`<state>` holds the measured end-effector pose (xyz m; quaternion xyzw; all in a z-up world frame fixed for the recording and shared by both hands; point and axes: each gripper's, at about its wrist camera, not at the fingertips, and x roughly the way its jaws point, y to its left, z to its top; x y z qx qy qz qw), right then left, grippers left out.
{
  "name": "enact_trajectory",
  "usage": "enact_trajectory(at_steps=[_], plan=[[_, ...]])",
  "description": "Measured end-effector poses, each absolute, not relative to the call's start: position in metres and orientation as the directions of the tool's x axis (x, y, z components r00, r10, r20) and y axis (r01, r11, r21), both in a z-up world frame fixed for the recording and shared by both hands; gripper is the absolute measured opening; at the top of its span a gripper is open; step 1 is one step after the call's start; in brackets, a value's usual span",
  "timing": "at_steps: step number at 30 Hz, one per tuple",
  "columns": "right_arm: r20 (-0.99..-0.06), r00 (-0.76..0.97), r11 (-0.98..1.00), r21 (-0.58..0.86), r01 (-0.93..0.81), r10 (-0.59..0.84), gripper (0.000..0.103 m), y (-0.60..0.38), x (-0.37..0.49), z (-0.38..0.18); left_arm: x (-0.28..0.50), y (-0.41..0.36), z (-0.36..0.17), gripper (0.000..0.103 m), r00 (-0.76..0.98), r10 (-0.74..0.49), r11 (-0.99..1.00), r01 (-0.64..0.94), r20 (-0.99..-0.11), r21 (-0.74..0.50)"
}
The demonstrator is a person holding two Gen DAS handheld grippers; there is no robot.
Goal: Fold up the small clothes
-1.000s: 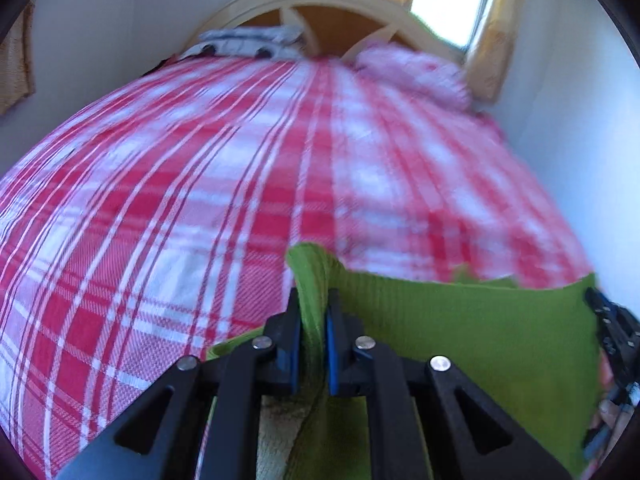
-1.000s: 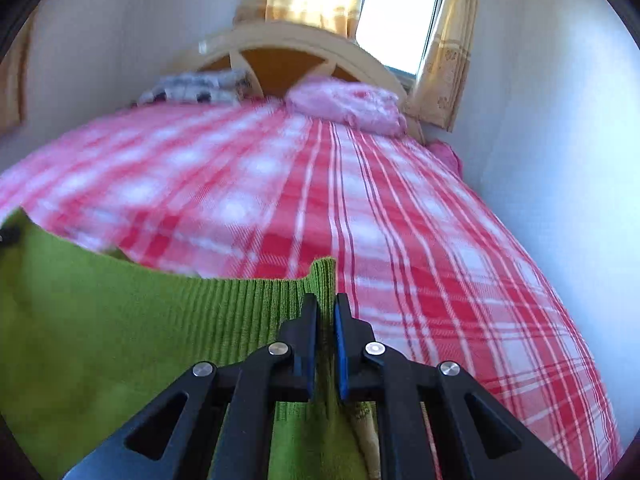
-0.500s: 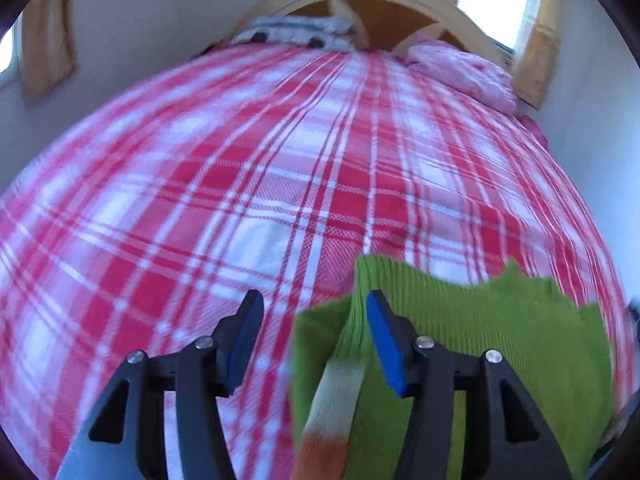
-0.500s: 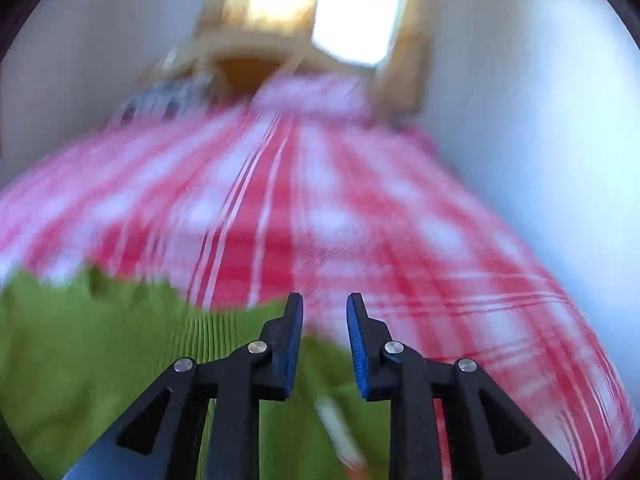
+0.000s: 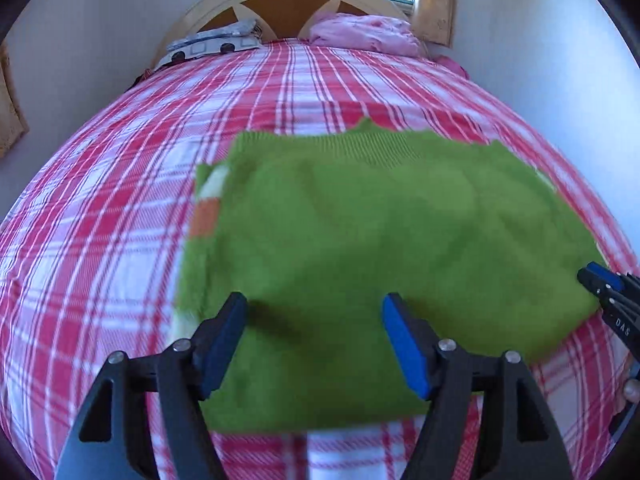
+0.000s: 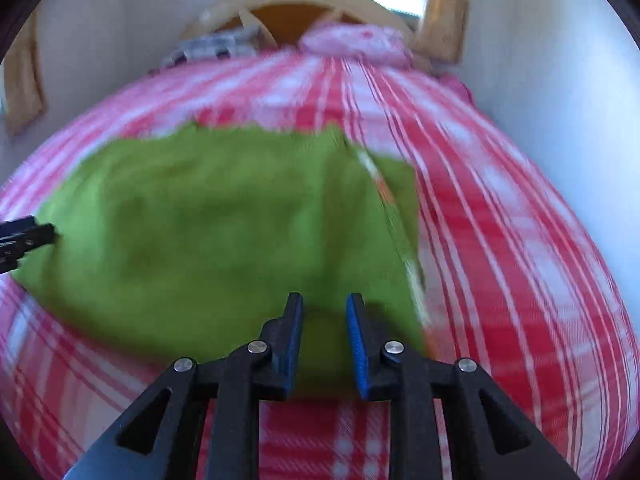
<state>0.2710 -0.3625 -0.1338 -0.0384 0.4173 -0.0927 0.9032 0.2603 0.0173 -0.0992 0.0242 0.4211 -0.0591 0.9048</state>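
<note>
Released green sweater (image 5: 380,232) now flat on plaid bed (image 5: 120,208) — left gripper (image 5: 314,340) wide apart, right gripper (image 6: 322,336) parted, both empty

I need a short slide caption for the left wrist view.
Open left gripper above the green knit garment lying folded on the red plaid bedsheet.

left wrist view sits low over the bed (image 5: 120,208), near its foot, looking along its own fingers (image 5: 224,332) toward the headboard (image 5: 280,4) at 12 o'clock. right wrist view faces the same way, set further right, blurred. both share the green garment (image 5: 380,240) close below, the pillows and window at 12. the right gripper (image 5: 600,284) pokes in at 3 o'clock in the left view; the left gripper (image 6: 24,236) at 9 o'clock in the right view.
</note>
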Motion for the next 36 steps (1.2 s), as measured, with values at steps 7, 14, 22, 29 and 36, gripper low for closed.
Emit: enact_trajectory(at_steps=[7, 14, 22, 29, 36], plan=[[-0.774, 0.587, 0.971, -0.192, 0.141, -0.238, 0.023, -0.358, 0.248, -0.141, 0.242, 0.022, -0.107, 0.077, 0.641, -0.075, 0.995, 0.099, -0.764, -0.015], [-0.807, 0.563, 0.983, -0.111, 0.149, -0.177, 0.023, -0.367, 0.217, -0.138, 0.221, 0.023, -0.111, 0.081, 0.683, -0.090, 0.991, 0.133, -0.725, 0.002], [-0.668, 0.733, 0.987, -0.017, 0.162, -0.132, 0.023, -0.380, 0.250, -0.069, 0.223, 0.028, -0.114, 0.092, 0.687, -0.137, 0.989, 0.131, -0.713, -0.065], [-0.696, 0.684, 0.976, -0.150, 0.158, -0.218, 0.016, -0.372, 0.379, -0.093, 0.221, 0.030, -0.115, 0.093, 0.691, -0.153, 0.987, 0.138, -0.706, -0.078], [-0.730, 0.594, 0.938, -0.206, 0.280, -0.338, 0.016, -0.417, 0.416, -0.136, 0.221, 0.029, -0.115, 0.096, 0.689, -0.160, 0.986, 0.146, -0.707, -0.082]])
